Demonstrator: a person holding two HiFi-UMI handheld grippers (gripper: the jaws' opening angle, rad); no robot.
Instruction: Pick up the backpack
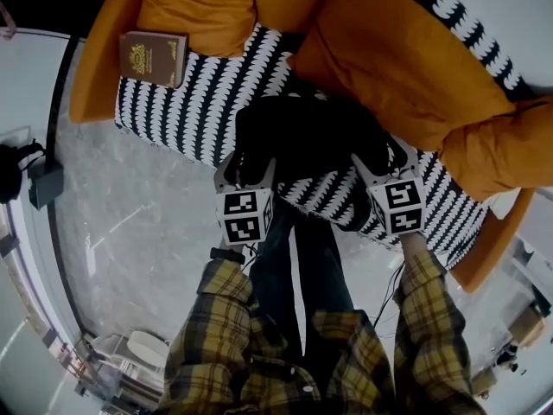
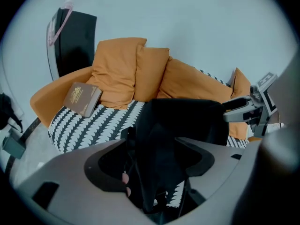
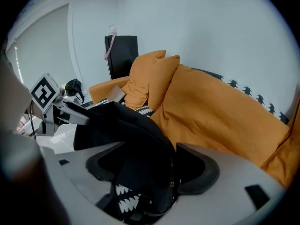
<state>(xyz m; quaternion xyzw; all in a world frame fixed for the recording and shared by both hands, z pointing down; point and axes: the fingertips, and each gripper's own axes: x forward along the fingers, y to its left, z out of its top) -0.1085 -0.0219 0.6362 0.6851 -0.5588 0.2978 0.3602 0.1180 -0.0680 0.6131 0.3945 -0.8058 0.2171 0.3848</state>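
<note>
Backpack (image 1: pixel 307 141): black, on the front edge of the sofa (image 1: pixel 186 102) seat, before orange cushions (image 1: pixel 406 67).
Left gripper (image 2: pixel 150 161): jaws wide apart, astride the backpack's left side, not clamping it.
Right gripper (image 3: pixel 152 165): jaws wide apart, backpack fabric between them, unclamped.
Book (image 1: pixel 153 57): brown, on the seat's left end, well apart from the backpack.

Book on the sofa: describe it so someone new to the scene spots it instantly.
Find the sofa with orange cushions and a black-and-white patterned seat. At the seat's end near the curved orange armrest, away from the black backpack, lies the book. It is the only small, flat, brown thing there, with a gold emblem on its cover.
</note>
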